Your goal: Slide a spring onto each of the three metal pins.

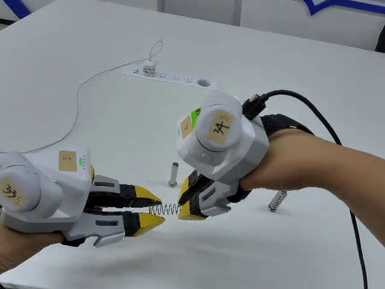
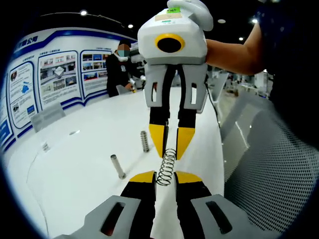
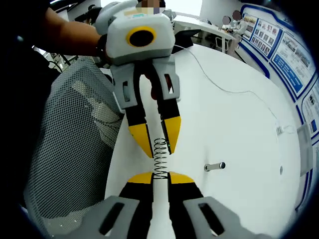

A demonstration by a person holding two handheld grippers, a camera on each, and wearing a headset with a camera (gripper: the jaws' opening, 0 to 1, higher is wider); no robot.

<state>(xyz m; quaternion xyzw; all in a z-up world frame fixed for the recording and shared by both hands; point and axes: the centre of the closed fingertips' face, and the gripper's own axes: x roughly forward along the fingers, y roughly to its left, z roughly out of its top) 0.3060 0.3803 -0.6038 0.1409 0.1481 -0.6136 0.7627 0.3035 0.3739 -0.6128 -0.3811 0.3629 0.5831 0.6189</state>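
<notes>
Left gripper (image 1: 160,209), spring (image 1: 169,209), right gripper (image 1: 183,208) end-to-end

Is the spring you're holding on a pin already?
No, the thin silver coil spring hangs between the left gripper and right gripper, apart from the upright grey metal pin.

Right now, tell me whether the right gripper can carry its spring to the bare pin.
Probably yes. The bare pin stands close beside the right gripper with nothing between. The spring has its other end between the jaws of the left gripper, so that end must come free first.
</notes>
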